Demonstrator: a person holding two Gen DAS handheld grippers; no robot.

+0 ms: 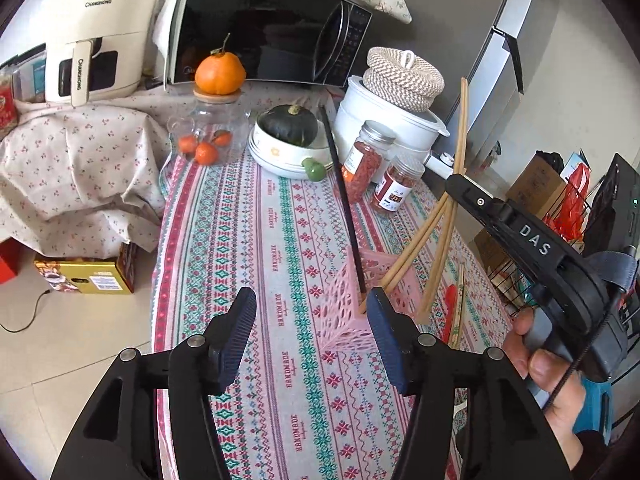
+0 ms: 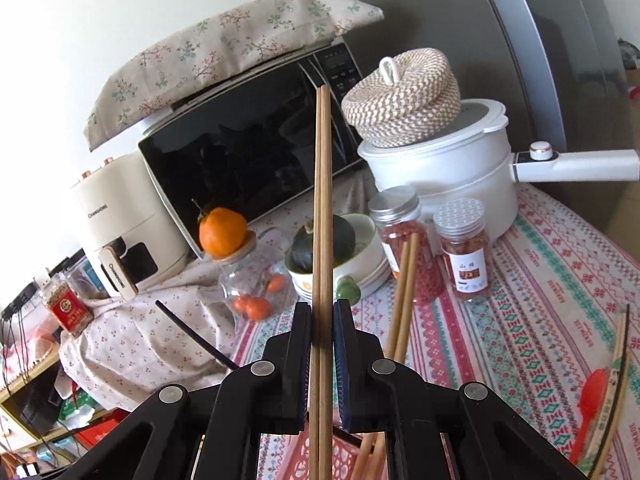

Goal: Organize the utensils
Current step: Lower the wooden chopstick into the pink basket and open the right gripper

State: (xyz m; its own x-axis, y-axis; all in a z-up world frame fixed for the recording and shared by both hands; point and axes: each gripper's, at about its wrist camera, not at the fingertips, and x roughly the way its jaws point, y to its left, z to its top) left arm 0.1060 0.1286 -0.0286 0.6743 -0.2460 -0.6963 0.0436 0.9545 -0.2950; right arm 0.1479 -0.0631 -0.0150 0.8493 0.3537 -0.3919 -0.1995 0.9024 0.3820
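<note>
A pink lattice holder (image 1: 348, 308) stands on the patterned tablecloth (image 1: 280, 240), just ahead of my left gripper (image 1: 312, 336), which is open and empty. A black chopstick (image 1: 340, 196) and two wooden chopsticks (image 1: 416, 248) lean in it. My right gripper (image 2: 322, 316) is shut on a pair of wooden chopsticks (image 2: 323, 200), held upright over the holder (image 2: 296, 452); it shows in the left wrist view (image 1: 460, 178) with the pair (image 1: 460, 136). A red spoon (image 2: 592, 396) and more chopsticks (image 2: 618, 364) lie on the cloth at the right.
Behind stand a microwave (image 1: 260, 28), a white pot (image 1: 384, 120) with a woven lid, two jars of red goods (image 1: 362, 164), a bowl with a dark squash (image 1: 288, 140), a glass jar with an orange on top (image 1: 212, 128) and a cream appliance (image 1: 100, 40). The table's left edge drops to the floor.
</note>
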